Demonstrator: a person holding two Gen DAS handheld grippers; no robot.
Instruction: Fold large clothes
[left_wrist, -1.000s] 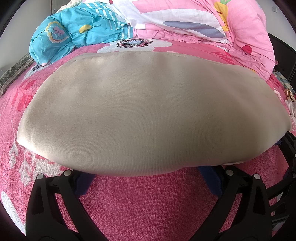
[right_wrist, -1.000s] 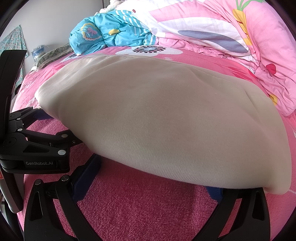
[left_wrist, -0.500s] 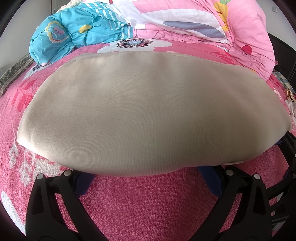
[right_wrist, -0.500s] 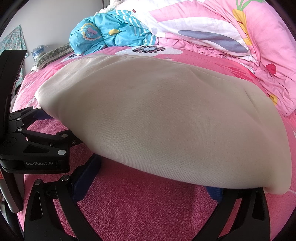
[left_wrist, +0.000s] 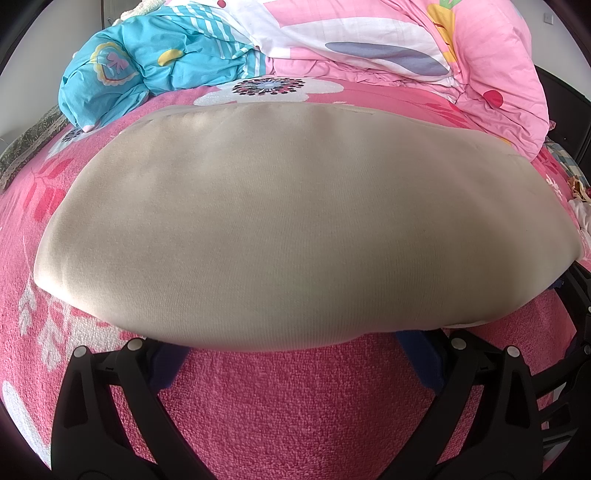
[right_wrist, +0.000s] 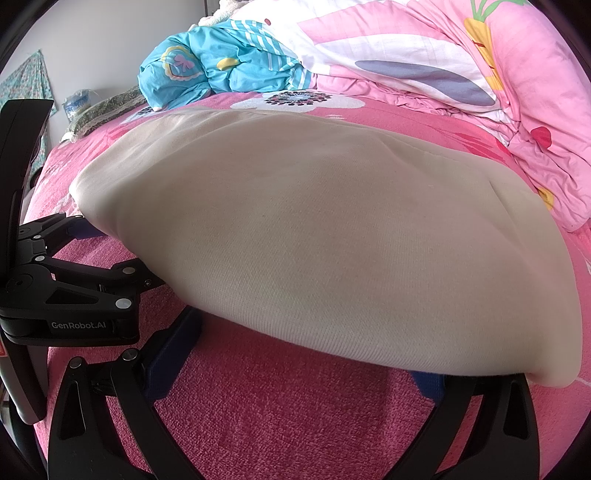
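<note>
Now one folded beige garment lies flat across the middle of the pink floral bedspread.

Two grippers sit at its near edge: the left gripper and the right gripper each have both fingers spread wide, blue pads tucked under the cloth's near hem, clamping nothing. Along the bed's far edge are two bundles, one blue quilt at the left corner and one pink quilt beside it.

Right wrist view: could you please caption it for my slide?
Folded beige garment on pink bed cover, both open grippers at its near edge.
</note>
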